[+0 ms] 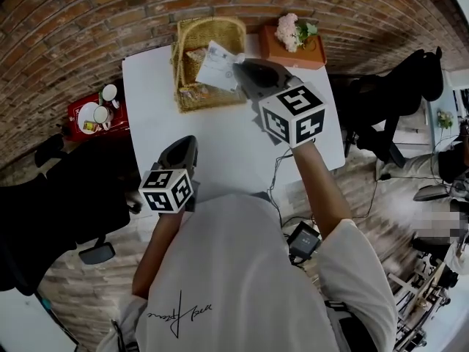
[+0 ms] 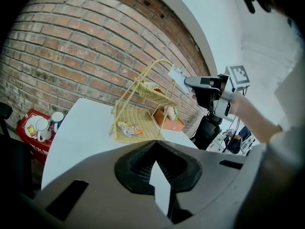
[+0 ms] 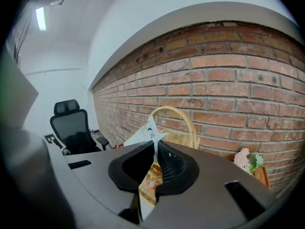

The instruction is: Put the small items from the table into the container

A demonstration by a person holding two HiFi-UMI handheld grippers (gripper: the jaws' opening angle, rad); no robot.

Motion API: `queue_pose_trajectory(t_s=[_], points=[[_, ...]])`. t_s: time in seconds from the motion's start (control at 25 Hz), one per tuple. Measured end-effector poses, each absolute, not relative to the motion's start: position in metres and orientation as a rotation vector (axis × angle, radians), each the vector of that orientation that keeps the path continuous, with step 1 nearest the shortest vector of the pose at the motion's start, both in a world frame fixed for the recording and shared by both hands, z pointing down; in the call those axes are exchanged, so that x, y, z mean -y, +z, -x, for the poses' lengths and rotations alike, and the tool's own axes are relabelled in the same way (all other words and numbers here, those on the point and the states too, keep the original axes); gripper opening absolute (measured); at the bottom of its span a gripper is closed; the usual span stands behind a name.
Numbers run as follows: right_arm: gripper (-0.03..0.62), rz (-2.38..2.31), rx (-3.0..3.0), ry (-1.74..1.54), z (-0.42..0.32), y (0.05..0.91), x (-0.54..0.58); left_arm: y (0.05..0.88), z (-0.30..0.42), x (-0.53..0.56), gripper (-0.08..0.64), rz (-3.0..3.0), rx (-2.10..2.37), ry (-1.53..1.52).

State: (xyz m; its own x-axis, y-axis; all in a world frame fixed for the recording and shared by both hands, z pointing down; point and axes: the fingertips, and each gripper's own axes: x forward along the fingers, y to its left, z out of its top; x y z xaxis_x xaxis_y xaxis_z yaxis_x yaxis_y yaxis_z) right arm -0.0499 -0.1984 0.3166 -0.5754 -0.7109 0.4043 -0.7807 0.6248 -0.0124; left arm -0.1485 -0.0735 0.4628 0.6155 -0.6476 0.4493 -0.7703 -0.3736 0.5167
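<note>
- Your left tongs (image 1: 183, 144) were shut tight on nothing, held above the white table (image 1: 154, 123) and well short of the basket.
- Your right tongs (image 3: 153, 159), ahead of the left pair and to its right, were clamped on a thin flat packet (image 1: 217, 66). It was white on one face with orange and yellow print on the other, stood edge-on between the jaws and stuck out past their tips.
- The packet hung up by the handle of the two-tier wicker basket (image 1: 209, 28), just beyond the right tongs.
- A small colourful packet (image 2: 127, 129) lay in the basket's lower tier.
</note>
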Motion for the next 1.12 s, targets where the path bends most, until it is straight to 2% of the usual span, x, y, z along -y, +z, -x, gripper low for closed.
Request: queue_pose_trajectory(t_s=[1.12], points=[[0.037,-1.373,2.407,0.329,0.041,0.34,0.247,0.475,0.157,0.079,0.009,-2.085,1.099,0.24]])
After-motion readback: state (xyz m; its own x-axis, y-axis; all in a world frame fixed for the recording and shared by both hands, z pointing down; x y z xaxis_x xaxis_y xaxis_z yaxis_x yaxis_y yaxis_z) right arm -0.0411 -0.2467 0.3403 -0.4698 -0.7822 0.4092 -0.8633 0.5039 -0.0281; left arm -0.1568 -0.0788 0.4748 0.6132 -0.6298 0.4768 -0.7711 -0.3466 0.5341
